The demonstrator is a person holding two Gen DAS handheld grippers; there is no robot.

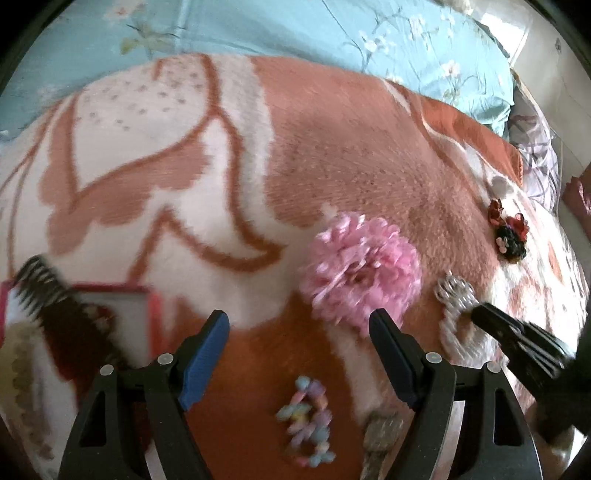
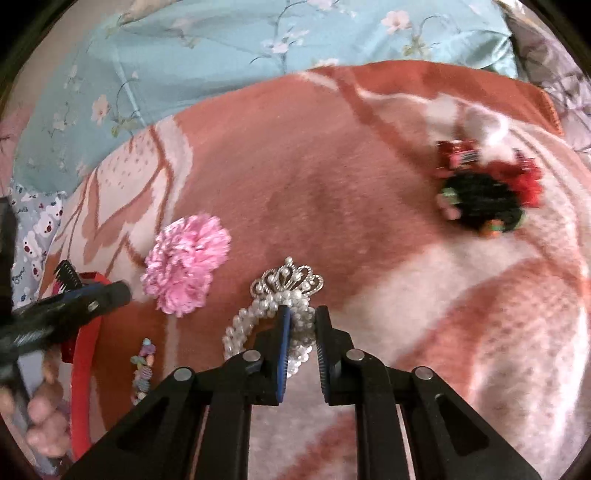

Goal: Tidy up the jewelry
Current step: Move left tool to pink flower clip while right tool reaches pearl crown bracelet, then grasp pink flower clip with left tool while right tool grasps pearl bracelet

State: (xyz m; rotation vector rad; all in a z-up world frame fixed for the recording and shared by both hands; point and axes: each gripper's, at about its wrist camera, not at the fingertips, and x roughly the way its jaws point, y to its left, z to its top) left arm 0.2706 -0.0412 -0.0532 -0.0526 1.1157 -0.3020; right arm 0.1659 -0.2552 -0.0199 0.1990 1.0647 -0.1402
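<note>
My right gripper (image 2: pixel 303 312) is shut on the band of a pearl bracelet (image 2: pixel 243 325) topped with a silver crown (image 2: pixel 288 280), which lies on the orange and white blanket (image 2: pixel 332 177). My left gripper (image 1: pixel 299 317) hangs open above the blanket with nothing between its fingers. Just beyond its right finger lies a pink fabric flower (image 1: pixel 362 266). A pastel bead bracelet (image 1: pixel 306 421) lies below and between the left fingers. In the left wrist view the right gripper (image 1: pixel 491 314) reaches the pearl bracelet (image 1: pixel 454 306) from the right.
A red and black hair ornament (image 2: pixel 487 192) lies at the far right. At the left sit a red box (image 1: pixel 155 306), a black comb (image 1: pixel 40 284) and a red headband (image 2: pixel 85 362). A hand (image 2: pixel 44 413) holds the left gripper. A blue floral sheet (image 1: pixel 277 29) lies beyond the blanket.
</note>
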